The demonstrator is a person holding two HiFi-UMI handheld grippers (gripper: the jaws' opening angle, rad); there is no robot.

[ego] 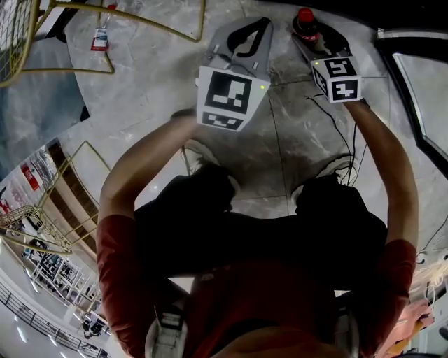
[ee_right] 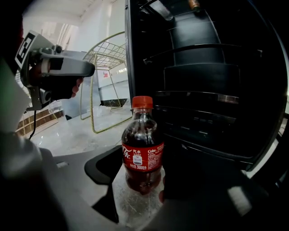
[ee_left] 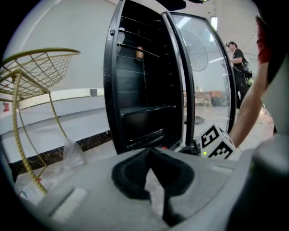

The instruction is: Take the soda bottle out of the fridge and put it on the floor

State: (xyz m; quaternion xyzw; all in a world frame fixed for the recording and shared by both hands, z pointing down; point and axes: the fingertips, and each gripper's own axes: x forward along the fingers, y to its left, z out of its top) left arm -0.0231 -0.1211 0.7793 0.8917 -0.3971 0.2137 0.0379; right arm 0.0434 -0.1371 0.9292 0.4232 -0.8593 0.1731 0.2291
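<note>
A small soda bottle (ee_right: pixel 142 155) with dark drink, a red label and a red cap stands upright between my right gripper's (ee_right: pixel 141 191) jaws. Both pads lie flush against its sides at label height. Its base is at the marble floor (ee_right: pixel 135 210); whether it touches I cannot tell. In the head view the bottle's cap (ego: pixel 306 18) shows at the tip of the right gripper (ego: pixel 316 36). The left gripper (ego: pixel 249 35) hangs beside it to the left, jaws closed tip to tip and empty, also seen in its own view (ee_left: pixel 154 180). The black fridge (ee_right: pixel 216 90) stands open just right of the bottle.
The fridge (ee_left: pixel 144 90) has its glass door (ee_left: pixel 203 76) swung open; one small bottle (ee_left: pixel 139 53) is on an upper shelf. A gold wire basket stand (ee_left: pixel 36 67) and a plastic bag (ee_left: pixel 72 153) are to the left. A person (ee_left: pixel 237 63) stands far behind.
</note>
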